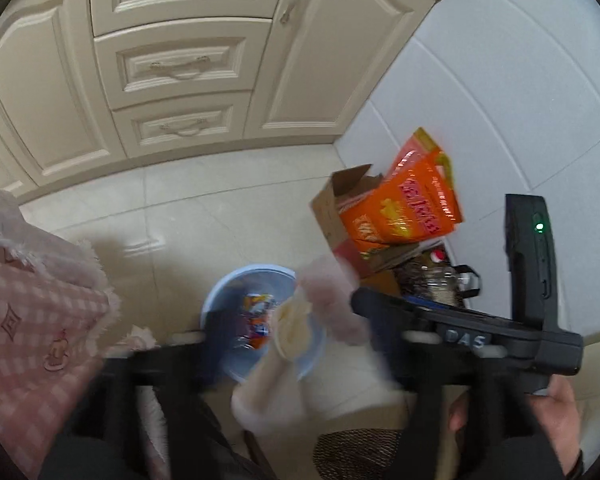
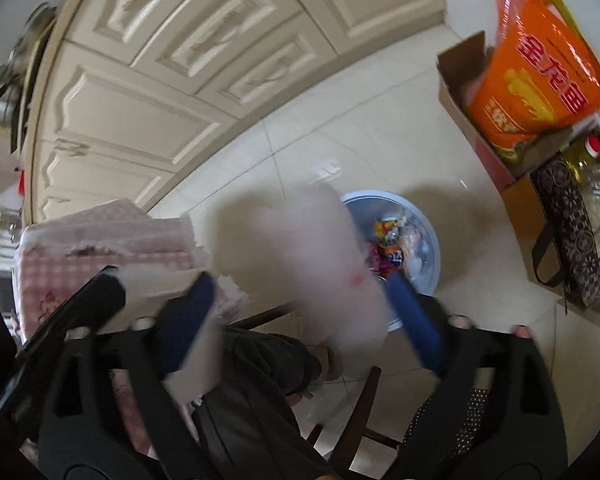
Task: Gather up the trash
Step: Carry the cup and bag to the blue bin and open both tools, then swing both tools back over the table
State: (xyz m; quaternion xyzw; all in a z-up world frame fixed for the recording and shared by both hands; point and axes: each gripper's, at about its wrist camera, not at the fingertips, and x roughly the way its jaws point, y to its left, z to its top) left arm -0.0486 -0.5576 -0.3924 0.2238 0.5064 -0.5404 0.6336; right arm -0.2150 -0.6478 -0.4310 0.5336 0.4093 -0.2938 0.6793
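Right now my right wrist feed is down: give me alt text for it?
The right gripper hangs open over a pale blue bin holding colourful wrappers, with a blurred whitish wad between its fingers. Cream cabinets stand behind; an orange bag in a cardboard box sits right.

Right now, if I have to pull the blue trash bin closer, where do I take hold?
Pinch the blue trash bin by its thin rim on the side facing the cabinets, coming straight down, one finger inside the wall, one outside. It stands upright and open-topped, and its round body looks too wide to span. The near rim is hidden behind pale trash.
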